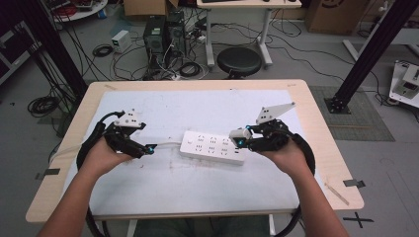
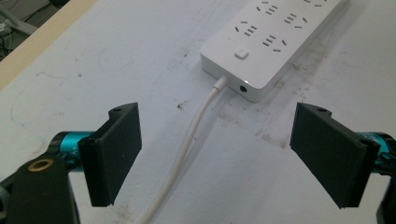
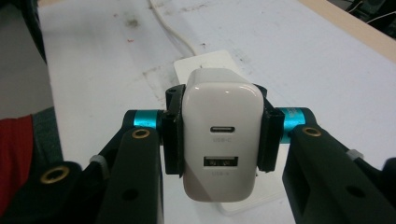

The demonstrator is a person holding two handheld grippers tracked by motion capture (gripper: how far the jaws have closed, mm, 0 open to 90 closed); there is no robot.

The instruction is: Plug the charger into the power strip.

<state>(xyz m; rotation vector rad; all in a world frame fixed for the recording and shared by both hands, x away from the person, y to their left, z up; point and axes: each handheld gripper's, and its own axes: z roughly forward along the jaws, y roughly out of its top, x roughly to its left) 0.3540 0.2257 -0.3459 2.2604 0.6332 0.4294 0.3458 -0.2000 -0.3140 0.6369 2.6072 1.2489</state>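
A white power strip (image 1: pixel 212 147) lies in the middle of the table, its white cable (image 2: pixel 187 144) running off its left end. My left gripper (image 1: pixel 148 149) stands open just left of the strip, over the cable, with nothing between its fingers (image 2: pixel 114 151). My right gripper (image 1: pixel 239 140) is shut on a white USB charger (image 3: pixel 222 135), held above the right end of the strip (image 3: pixel 205 63). The charger's USB-C and USB-A ports face the right gripper's camera. In the left gripper view the strip's (image 2: pixel 271 42) switch end lies ahead of the jaws.
The table (image 1: pixel 316 113) has a light wooden rim under a white mat. Behind it on the floor stand a black stool (image 1: pixel 239 61), computer towers (image 1: pixel 163 37) and tangled cables. Black frame posts (image 1: pixel 368 49) rise at both sides.
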